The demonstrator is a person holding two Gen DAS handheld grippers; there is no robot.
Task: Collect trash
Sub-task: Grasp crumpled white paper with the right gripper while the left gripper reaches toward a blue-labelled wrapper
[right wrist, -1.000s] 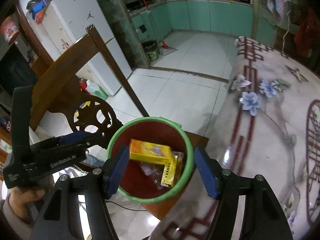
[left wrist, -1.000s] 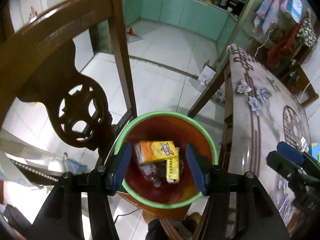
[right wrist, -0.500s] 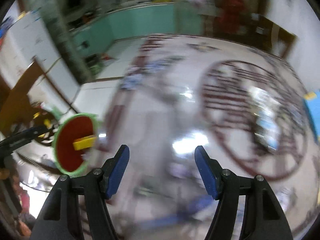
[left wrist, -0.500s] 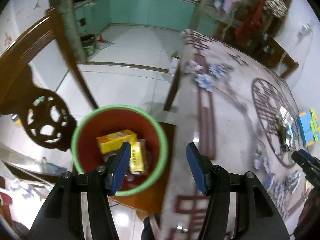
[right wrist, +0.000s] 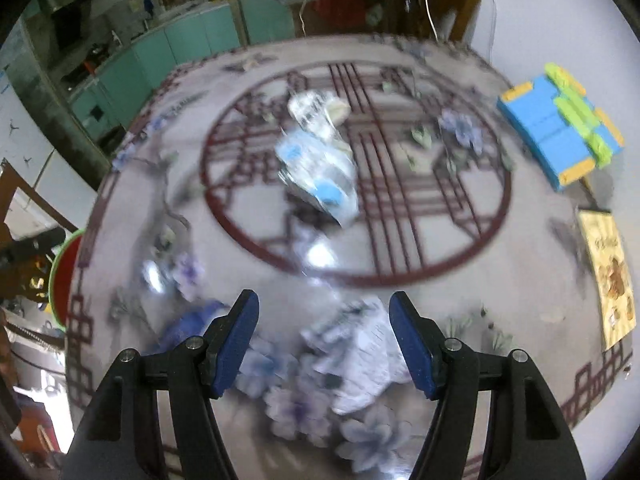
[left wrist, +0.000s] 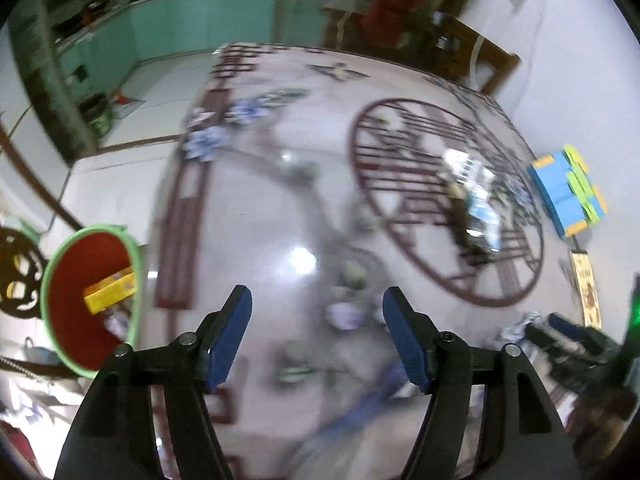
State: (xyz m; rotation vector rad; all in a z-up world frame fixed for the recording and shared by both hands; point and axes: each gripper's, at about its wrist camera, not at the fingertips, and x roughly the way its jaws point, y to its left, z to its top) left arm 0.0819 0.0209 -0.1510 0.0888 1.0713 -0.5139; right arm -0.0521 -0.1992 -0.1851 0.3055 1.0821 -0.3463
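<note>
Two grippers: both mine, both empty, both tipped down over the patterned table (right wrist: 460, 248).
Left gripper (left wrist: 316, 332): blue pads spread, jaws have just been opening wider, nothing between them but bare tabletop.
Right gripper (right wrist: 322, 336): pads held apart, pinching nothing; a crumpled white paper (right wrist: 360, 356) lies on the table under the gap.
Other trash: a clear plastic wrapper with blue print (right wrist: 320, 164) sits in the middle of the table's round red lattice motif, beyond the paper.
Bin: the red bucket with a green rim (left wrist: 90, 300) stands off the table's left edge, a yellow box (left wrist: 110, 290) already inside.
Not trash, I judge: the blue and green block stack (right wrist: 560, 128) and the printed card (right wrist: 612, 276) by the table's right edge.
Risk: everything is blurred, so closing now could miss the paper or catch only a corner.
Risk: thin paper may slide on the glossy top instead of lifting.
Risk: my two grippers sit close and could knock together.
</note>
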